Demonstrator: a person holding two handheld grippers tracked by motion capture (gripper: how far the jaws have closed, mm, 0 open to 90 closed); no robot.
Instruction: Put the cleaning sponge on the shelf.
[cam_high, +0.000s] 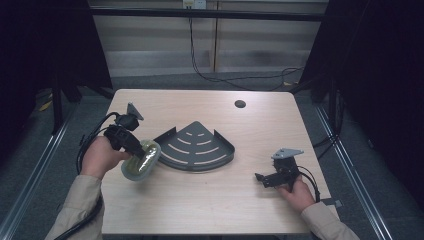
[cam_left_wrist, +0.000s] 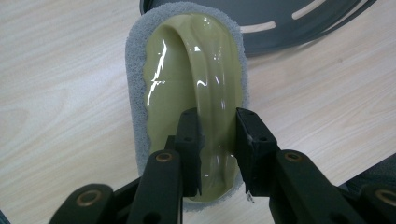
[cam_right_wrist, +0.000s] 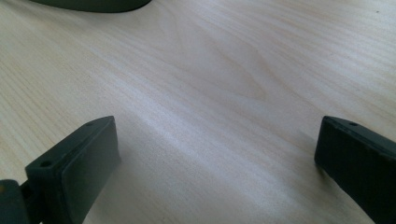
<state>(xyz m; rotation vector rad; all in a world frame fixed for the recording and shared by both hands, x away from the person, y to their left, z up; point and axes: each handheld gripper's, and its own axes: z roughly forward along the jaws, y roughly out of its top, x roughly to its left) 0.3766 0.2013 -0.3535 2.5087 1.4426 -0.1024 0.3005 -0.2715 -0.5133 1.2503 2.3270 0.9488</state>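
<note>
You had the left gripper's (cam_left_wrist: 217, 140) fingers pinching the scrubber's (cam_left_wrist: 187, 93) handle, right gripper's (cam_right_wrist: 215, 163) fingers spread; carrying it level right to the rack (cam_high: 197, 147) seemed wise.

Glossy olive plastic handle (cam_left_wrist: 205, 93) on a rough grey scrub pad (cam_left_wrist: 135, 93); matt pale wood table (cam_high: 210, 200).

- A light wooden table (cam_high: 210, 200) is set on grey floor (cam_high: 30, 170).
- Pale wall panels (cam_high: 150, 40) are seen at twelve o'clock.
- Dark curtains (cam_high: 380, 60) are hung at three and nine o'clock.
</note>
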